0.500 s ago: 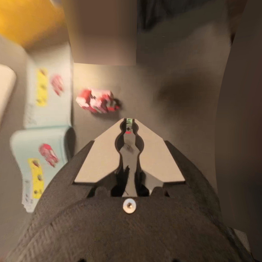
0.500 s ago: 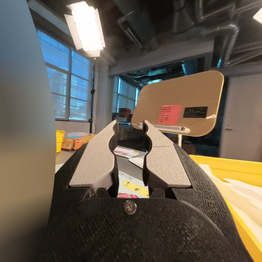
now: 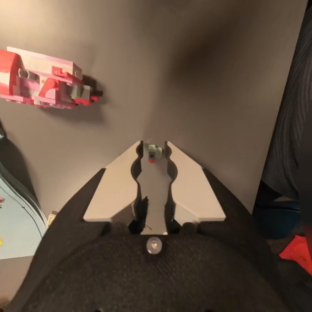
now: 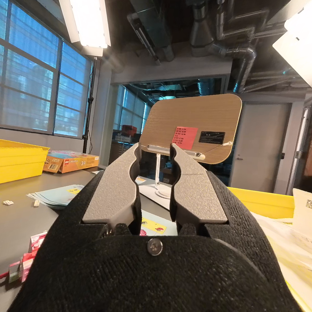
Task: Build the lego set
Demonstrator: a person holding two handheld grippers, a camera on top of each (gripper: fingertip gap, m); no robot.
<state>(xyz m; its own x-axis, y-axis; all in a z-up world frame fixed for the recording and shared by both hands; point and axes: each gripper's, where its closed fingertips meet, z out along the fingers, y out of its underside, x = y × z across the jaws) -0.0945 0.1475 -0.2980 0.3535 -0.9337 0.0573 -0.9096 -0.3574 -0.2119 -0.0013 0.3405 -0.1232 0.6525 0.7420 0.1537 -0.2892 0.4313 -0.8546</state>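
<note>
Between the spread fingers of the left gripper (image 3: 154, 146) sits a small green brick piece (image 3: 154, 150), not squeezed; upper left lies the pink-red brick model (image 3: 43, 84); the right gripper (image 4: 154, 146) is spread, holding nothing.

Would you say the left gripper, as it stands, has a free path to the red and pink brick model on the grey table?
Probably yes: bare table separates the left gripper from the brick model, though a small green piece sits between its open jaws.
</note>
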